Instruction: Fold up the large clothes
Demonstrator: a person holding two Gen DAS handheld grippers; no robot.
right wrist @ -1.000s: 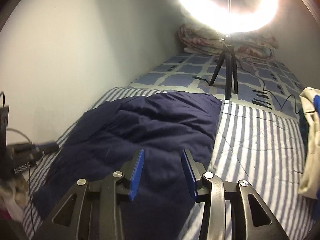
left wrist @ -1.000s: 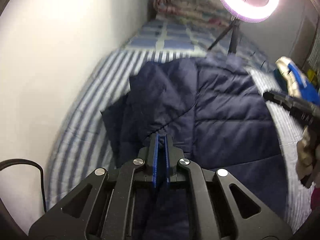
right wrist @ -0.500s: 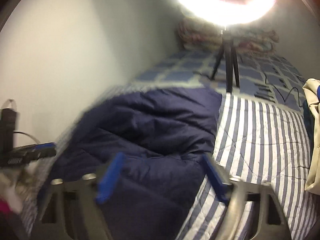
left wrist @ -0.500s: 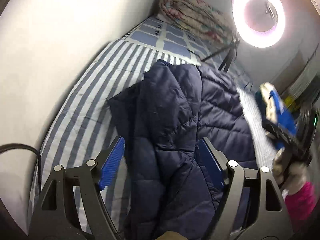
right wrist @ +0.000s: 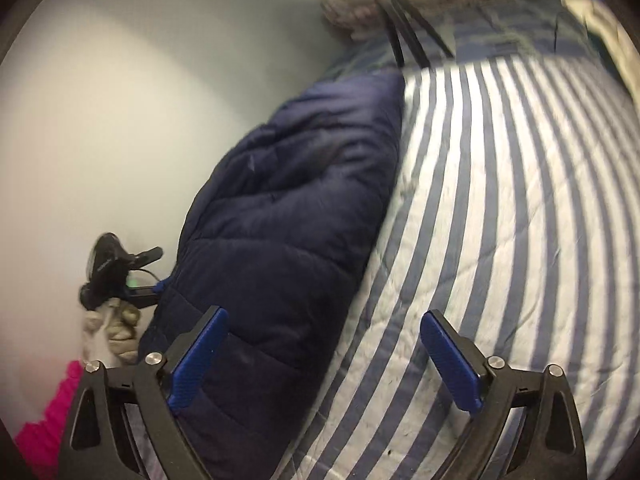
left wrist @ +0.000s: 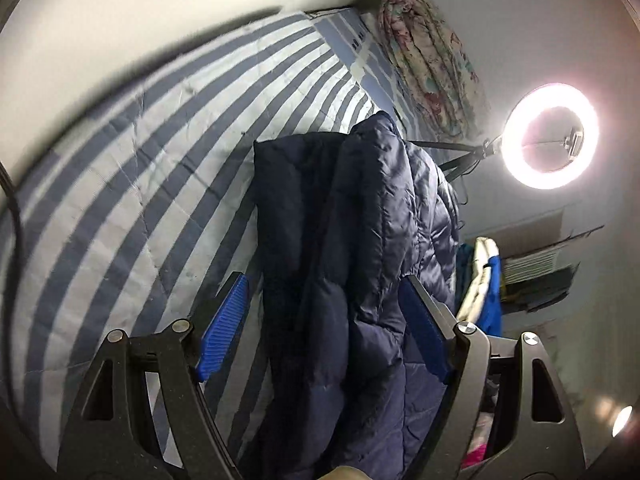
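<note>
Left claw (left wrist: 322, 326) spread wide, blue pads (left wrist: 222, 330) clear of fabric. Navy quilted jacket (left wrist: 352, 240) lies bunched lengthwise between them on striped bed cover (left wrist: 132, 184). Floral rolled bedding (left wrist: 432, 64) at far end. Ring light (left wrist: 550, 136) lit, right side.

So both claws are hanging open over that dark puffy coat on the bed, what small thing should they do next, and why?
Probably lower and close on the coat's near end. Both the left gripper and right gripper have wide jaws holding nothing, and the coat lies as a long narrow bundle on the striped bedcover, apparently needing another fold.
</note>
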